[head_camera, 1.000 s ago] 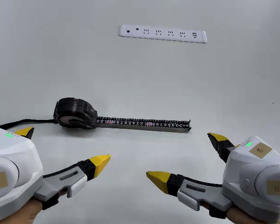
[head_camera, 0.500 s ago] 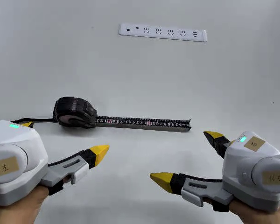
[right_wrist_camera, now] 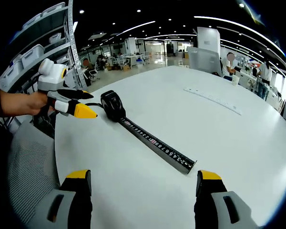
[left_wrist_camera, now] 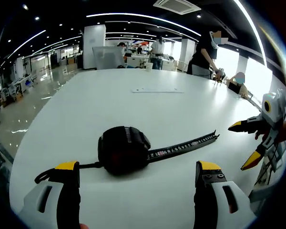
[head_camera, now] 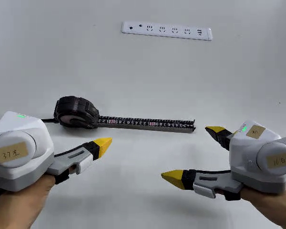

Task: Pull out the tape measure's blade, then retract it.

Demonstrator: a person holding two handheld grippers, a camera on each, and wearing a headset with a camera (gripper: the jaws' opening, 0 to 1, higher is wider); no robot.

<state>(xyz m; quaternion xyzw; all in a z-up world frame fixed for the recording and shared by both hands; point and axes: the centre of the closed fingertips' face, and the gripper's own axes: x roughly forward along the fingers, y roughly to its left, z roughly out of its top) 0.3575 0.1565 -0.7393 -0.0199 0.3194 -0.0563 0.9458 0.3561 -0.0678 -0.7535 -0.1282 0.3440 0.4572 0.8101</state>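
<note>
Tape measure (head_camera: 76, 112), head view: lying on desk (head_camera: 143, 71), blade (head_camera: 148, 124) extended rightward from case. Left gripper view: left gripper (left_wrist_camera: 137, 167) fingers released, case ahead, centred between them. Right gripper view: right gripper (right_wrist_camera: 143, 174) fingers released, blade tip ahead, axis diagonal toward upper left.

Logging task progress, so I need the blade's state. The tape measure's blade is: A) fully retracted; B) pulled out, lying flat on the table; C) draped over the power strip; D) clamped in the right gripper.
B: the blade extends from the tape measure flat along the table.
</note>
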